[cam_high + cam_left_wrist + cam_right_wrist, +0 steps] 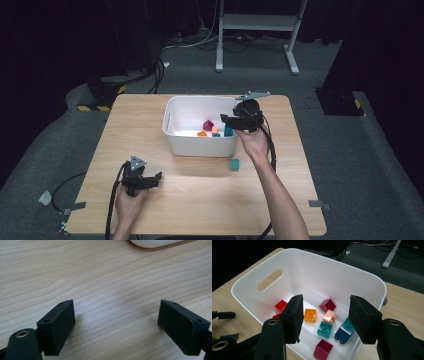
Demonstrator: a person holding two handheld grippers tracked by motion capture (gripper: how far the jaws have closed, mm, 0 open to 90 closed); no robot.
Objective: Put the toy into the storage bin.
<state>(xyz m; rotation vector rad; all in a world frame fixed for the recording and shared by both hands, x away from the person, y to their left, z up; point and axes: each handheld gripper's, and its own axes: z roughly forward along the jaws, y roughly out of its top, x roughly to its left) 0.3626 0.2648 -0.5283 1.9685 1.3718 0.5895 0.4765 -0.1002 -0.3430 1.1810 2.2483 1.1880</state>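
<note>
Sorting nearly done: bricks lie in the white bin (372, 282), right hand-held gripper (324, 317) hangs over them wide open and empty, one teal brick (234, 164) left on the bench (200, 200) at the bin's 5 o'clock, left hand-held gripper (116, 325) open, empty, idle.

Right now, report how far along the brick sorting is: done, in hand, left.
Done: several toy bricks lie in the white bin, among them an orange brick, a pink brick and a blue brick. In hand: nothing; the right gripper hovers open above the bin, and the left gripper sits open over bare table. Left: one teal brick on the table in front of the bin.
</note>
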